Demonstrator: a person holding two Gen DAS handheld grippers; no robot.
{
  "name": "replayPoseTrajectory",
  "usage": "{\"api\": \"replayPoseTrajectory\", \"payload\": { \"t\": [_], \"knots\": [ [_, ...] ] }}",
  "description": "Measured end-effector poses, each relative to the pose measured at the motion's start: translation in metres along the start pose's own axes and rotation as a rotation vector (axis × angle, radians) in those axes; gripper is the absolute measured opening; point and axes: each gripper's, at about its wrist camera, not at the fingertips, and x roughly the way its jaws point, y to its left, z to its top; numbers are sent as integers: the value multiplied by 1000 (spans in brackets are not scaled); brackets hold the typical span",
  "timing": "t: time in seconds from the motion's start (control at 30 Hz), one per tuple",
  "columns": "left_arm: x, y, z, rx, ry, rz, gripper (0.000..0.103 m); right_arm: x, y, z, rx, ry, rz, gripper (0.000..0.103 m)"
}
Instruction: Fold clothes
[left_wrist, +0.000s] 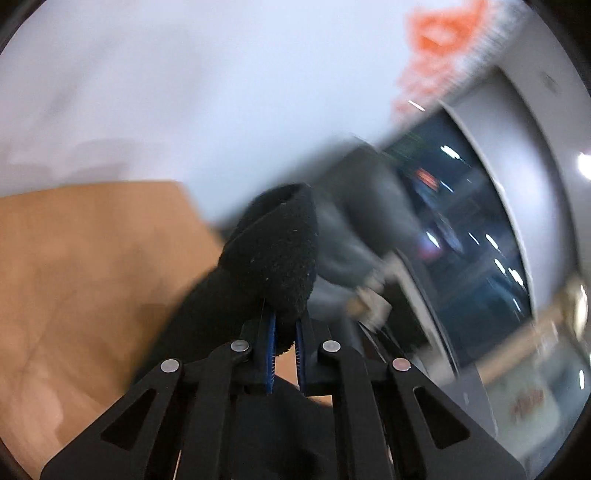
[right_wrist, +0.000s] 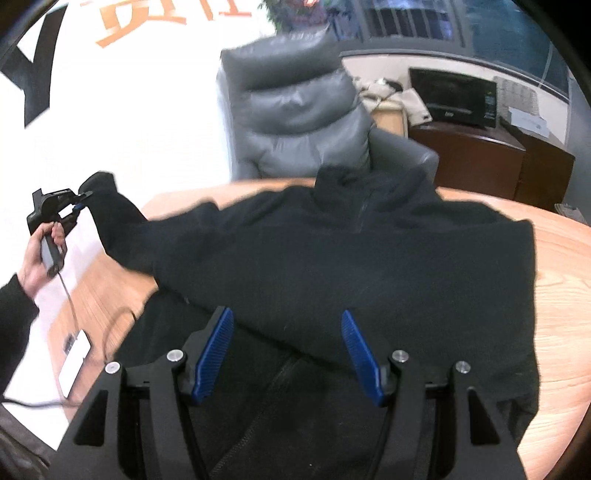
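A black fleece jacket (right_wrist: 351, 258) lies spread on the wooden table (right_wrist: 565, 266), collar toward the far edge. My left gripper (left_wrist: 284, 332) is shut on the end of the jacket's sleeve cuff (left_wrist: 277, 251), which bulges out past the blue pads. In the right wrist view the left gripper (right_wrist: 79, 205) is off the table's left side, lifted, and the sleeve (right_wrist: 114, 218) stretches from it to the jacket. My right gripper (right_wrist: 286, 328) hangs open above the jacket's lower front, with nothing between its blue pads (right_wrist: 214, 354).
A grey leather armchair (right_wrist: 299, 110) stands behind the table. A dark cabinet with a black microwave (right_wrist: 454, 96) is at the back right. A white device with a cable (right_wrist: 75, 354) lies near the table's left edge. The person's hand (right_wrist: 35, 258) holds the left gripper's handle.
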Motion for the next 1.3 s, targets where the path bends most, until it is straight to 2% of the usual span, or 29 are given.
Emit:
{"api": "replayPoseTrajectory", "payload": {
  "t": [0.07, 0.13, 0.27, 0.37, 0.47, 0.5, 0.53, 0.63, 0.7, 0.77, 0.8, 0.83, 0.87, 0.97, 1.07, 1.13, 1.2, 1.23, 1.27, 1.3],
  "knots": [
    [18, -40, 5, 70, 63, -61, 7, -19, -8, 5, 22, -44, 18, 65],
    [49, -103, -43, 136, 154, -118, 7, -44, -18, 11, 39, -104, 41, 65],
    [85, -183, -151, 223, 317, -163, 7, -94, -46, 17, 60, -199, 50, 65],
    [79, -206, -244, 266, 430, -177, 7, -128, -76, 12, 95, -252, 34, 65],
    [80, -235, -335, 328, 508, -179, 7, -151, -114, 2, 146, -274, -5, 65],
    [98, -241, -353, 350, 521, -175, 7, -157, -127, -2, 165, -277, -18, 65],
    [97, -245, -370, 382, 531, -161, 7, -162, -139, -5, 181, -277, -27, 65],
    [96, -235, -404, 442, 574, -95, 9, -154, -168, -8, 229, -226, -22, 75],
    [74, -224, -415, 459, 577, -77, 12, -140, -178, -8, 245, -193, -9, 76],
    [52, -221, -410, 481, 556, -95, 43, -124, -187, -8, 260, -160, 3, 82],
    [39, -221, -400, 490, 527, -112, 69, -115, -189, -6, 270, -147, 12, 82],
    [34, -220, -383, 503, 494, -117, 83, -104, -190, -4, 284, -132, 30, 83],
    [32, -218, -363, 518, 461, -120, 86, -92, -190, -2, 297, -119, 48, 85],
    [12, -200, -322, 596, 381, -42, 95, -62, -180, 7, 315, -102, 96, 86],
    [11, -153, -291, 574, 389, 41, 96, -23, -169, 13, 305, -55, 86, 87],
    [29, -112, -272, 524, 423, 89, 96, 9, -171, 11, 327, 27, 41, 85],
    [47, -71, -253, 472, 458, 135, 95, 31, -173, 7, 337, 83, 28, 64],
    [57, -50, -243, 446, 476, 158, 95, 37, -172, 6, 333, 96, 24, 34],
    [64, -34, -239, 444, 487, 158, 94, 38, -169, 8, 326, 97, 16, 13],
    [72, -18, -237, 447, 497, 152, 93, 32, -164, 13, 308, 69, 11, 9]
  ]
}}
